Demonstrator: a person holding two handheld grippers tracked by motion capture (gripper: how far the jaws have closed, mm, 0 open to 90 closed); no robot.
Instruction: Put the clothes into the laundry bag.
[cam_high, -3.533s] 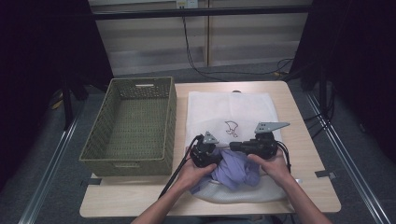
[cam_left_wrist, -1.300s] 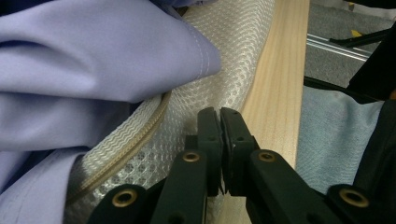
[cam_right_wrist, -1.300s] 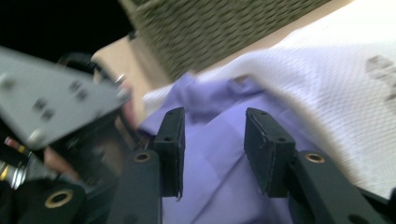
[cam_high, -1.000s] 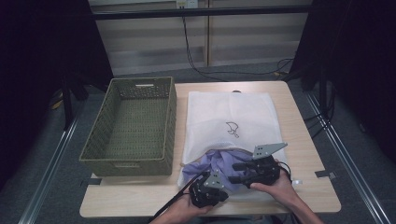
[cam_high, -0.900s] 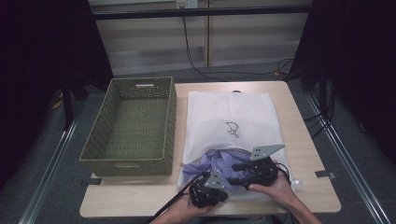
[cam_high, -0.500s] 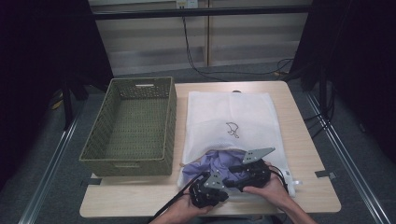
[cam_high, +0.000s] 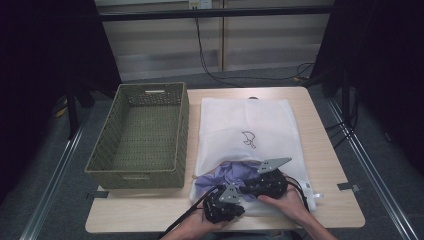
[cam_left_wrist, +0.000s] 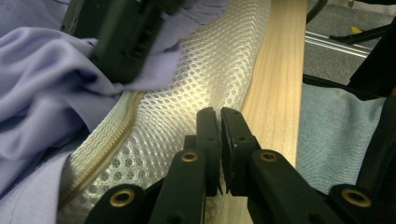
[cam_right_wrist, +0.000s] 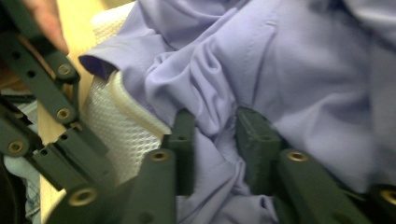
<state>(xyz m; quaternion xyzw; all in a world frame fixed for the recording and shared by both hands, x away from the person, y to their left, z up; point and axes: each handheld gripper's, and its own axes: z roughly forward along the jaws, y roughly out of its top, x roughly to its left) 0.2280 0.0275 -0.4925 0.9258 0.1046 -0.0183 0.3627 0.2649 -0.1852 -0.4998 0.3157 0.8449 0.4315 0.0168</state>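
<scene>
Your left gripper (cam_left_wrist: 219, 140) sits at the near edge of the tabletop (cam_high: 330, 150), its fingers (cam_left_wrist: 208, 135) pressed together on the mesh rim of the white laundry bag (cam_high: 245, 120), right beside the bag's zipper (cam_left_wrist: 109, 140). In the high view you can see this gripper (cam_high: 222, 202) at the bag's near left corner.

Your right gripper (cam_right_wrist: 215, 140) is down in the purple shirt (cam_right_wrist: 289, 70), which lies bunched in the bag's open mouth and spills out toward you. Its fingers (cam_right_wrist: 254, 135) have just been closing and now pinch a fold of the purple cloth between them. In the high view that gripper (cam_high: 262, 182) lies over the shirt (cam_high: 220, 177), just past the left one.

The bag lies flat along the middle of the tabletop, its far end closed. The green basket (cam_high: 140, 135) stands just to its left.
</scene>
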